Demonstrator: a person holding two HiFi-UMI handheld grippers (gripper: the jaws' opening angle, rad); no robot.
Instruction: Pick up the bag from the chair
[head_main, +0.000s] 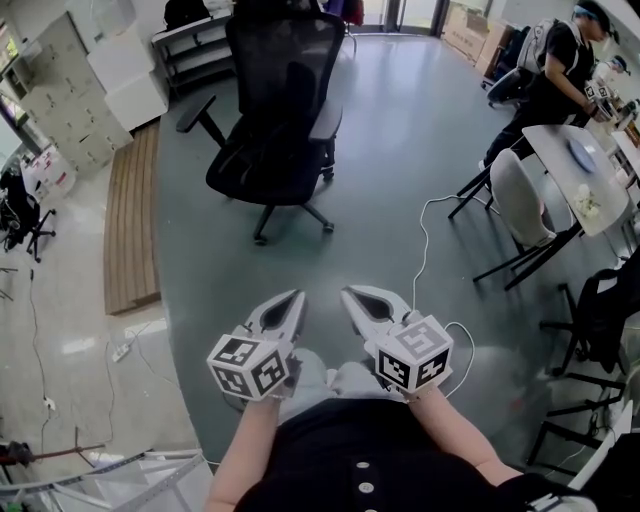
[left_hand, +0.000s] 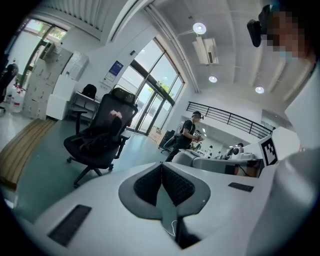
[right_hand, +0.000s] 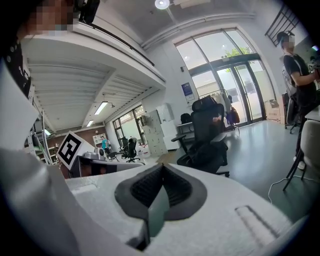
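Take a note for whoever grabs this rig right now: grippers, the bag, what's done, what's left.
Left gripper: shut, empty, held low near the body.
Right gripper: the same.
Black office chair stands ahead across the floor; what looks like a dark bag lies on its seat, untouched.
Done: nothing.
Left: walk up, open a gripper, grip the bag, lift it off.

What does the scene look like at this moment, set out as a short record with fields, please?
chair: black office chair on the grey floor, ahead of the person
bag: dark bag on the seat, hard to tell apart from the chair
left hand-held gripper: shut, empty, near the body
right hand-held gripper: shut, empty, near the body
contact: neither touches chair or bag
bystander: another person at upper right
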